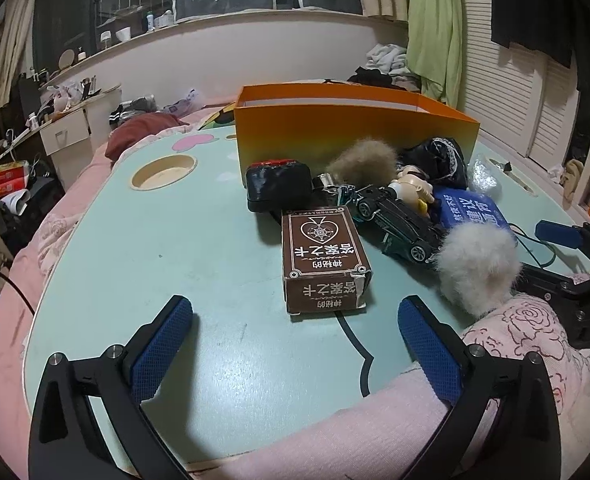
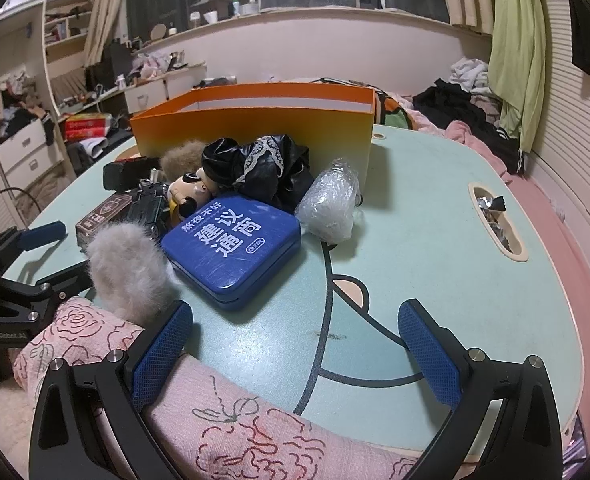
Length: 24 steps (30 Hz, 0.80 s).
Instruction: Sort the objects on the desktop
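Holding your left gripper [image 1: 295, 344] with its jaws spread wide and nothing between them, you have the brown card box [image 1: 323, 258] just ahead, lying flat on the pale green table [image 1: 155, 240], its Chinese print upside down to you. Beyond it sit a black case [image 1: 278, 190], a toy car [image 1: 395, 220] and a brown pompom [image 1: 362, 160], with the orange box [image 1: 351, 128] behind. Your right gripper [image 2: 295, 350] is also spread and empty; ahead to its left lies the blue tin [image 2: 235, 248] with white Chinese characters, a white pompom [image 2: 129, 268] beside it, and crumpled plastic wrap [image 2: 329, 208] further ahead.
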{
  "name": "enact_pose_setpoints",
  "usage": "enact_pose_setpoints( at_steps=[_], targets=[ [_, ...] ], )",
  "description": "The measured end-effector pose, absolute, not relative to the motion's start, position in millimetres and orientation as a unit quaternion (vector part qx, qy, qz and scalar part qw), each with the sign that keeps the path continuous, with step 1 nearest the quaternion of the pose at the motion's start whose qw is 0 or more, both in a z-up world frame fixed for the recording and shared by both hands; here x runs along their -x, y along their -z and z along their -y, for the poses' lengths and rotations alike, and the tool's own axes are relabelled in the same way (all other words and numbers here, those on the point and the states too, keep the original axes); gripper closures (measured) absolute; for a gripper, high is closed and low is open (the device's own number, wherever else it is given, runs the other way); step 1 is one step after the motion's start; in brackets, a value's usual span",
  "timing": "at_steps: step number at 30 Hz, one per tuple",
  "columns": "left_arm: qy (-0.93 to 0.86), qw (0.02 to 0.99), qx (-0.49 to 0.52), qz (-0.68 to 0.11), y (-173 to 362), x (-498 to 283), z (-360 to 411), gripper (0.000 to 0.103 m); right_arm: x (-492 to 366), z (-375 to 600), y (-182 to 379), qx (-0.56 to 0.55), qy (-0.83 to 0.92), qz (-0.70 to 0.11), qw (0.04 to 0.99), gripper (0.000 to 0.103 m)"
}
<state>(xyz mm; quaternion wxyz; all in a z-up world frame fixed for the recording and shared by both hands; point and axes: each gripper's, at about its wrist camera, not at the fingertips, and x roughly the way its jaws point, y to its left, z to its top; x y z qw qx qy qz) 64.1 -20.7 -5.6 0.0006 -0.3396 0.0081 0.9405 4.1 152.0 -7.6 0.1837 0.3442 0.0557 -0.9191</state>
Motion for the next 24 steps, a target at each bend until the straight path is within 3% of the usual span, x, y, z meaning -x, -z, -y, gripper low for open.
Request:
enact_pose_setpoints(
  at_steps=[24],
  targets=[
    [-0.944, -0.005, 0.33, 0.001, 5.3, -62.8, 21.4, 0.0, -3.1, -150.7, 9.1, -0.342, 0.919, -0.06, 0.189, 0.0]
  ],
)
